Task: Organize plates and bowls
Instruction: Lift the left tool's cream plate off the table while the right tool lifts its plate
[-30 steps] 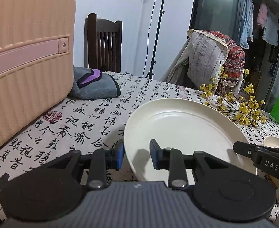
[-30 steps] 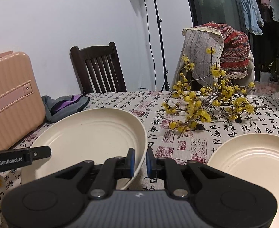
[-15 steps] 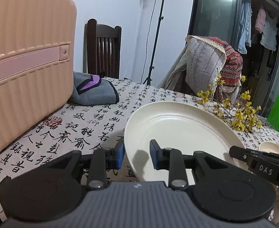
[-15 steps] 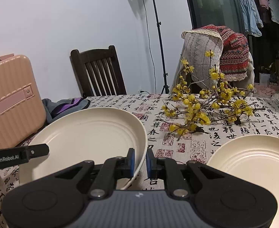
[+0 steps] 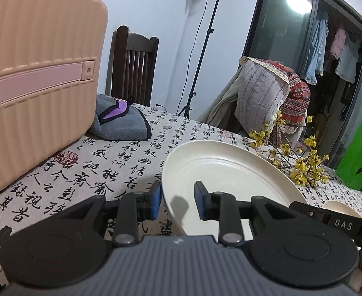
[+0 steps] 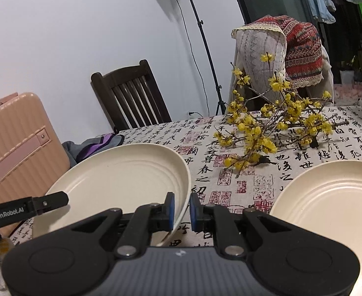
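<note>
Now, held plate: was gripped at opposite rims, lifted and tilted above the tablecloth.
Left gripper: was clamped on the plate's left rim.
Right gripper: was clamped on its right rim.
Second plate: was seen lying flat on the cloth, to the right.
Yellow blossom branch: was laid behind both plates.
Pink suitcase: was stood at the far left.

Table layout
The suitcase stands left; the lifted plate is left of a second plate, flower branches behind them.
</note>
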